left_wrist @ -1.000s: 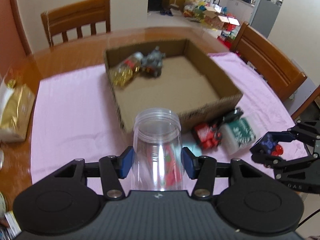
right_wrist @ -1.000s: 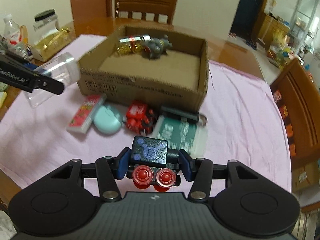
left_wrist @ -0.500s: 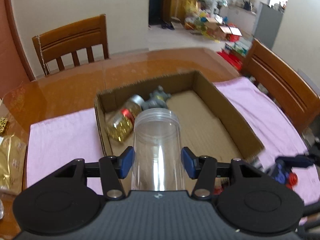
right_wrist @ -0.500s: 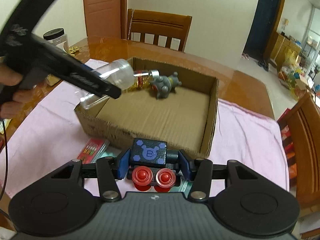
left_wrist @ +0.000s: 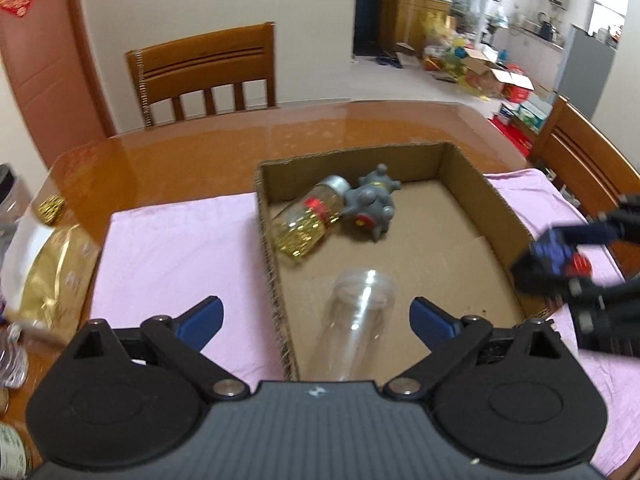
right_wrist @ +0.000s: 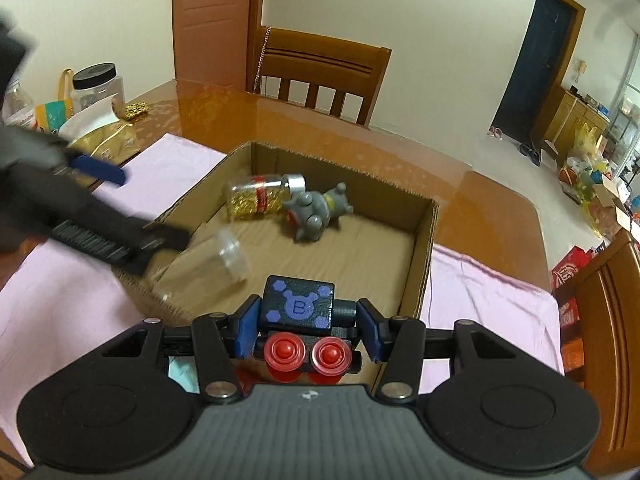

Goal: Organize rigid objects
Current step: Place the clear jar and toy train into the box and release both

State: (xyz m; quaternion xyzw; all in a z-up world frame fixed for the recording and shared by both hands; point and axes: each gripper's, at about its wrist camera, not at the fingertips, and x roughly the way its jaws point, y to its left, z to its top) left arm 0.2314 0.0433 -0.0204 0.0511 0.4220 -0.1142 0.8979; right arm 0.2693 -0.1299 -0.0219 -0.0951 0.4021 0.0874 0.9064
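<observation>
A cardboard box [left_wrist: 502, 210] sits on a pink cloth. In it lie a jar of gold pieces [left_wrist: 308, 222] and a grey toy figure [left_wrist: 370, 202]. My left gripper [left_wrist: 316, 318] is open above the box's near left corner, and a clear plastic jar [left_wrist: 356, 332] lies loose between its spread fingers inside the box. In the right wrist view the jar [right_wrist: 204, 266] rests by the left wall of the box [right_wrist: 426, 256]. My right gripper [right_wrist: 306, 332] is shut on a dark toy block with red wheels [right_wrist: 298, 308], held over the box's near edge.
The pink cloth [left_wrist: 176, 248] covers a glossy wooden table [left_wrist: 200, 160]. A gold bag [left_wrist: 52, 272] and a black-lidded jar [right_wrist: 94, 86] stand at the left. Wooden chairs [left_wrist: 208, 72] stand behind and to the right.
My left gripper has opened and let go of the clear jar, which now lies in the box. My right gripper has moved forward with the toy block to the box's near edge.
</observation>
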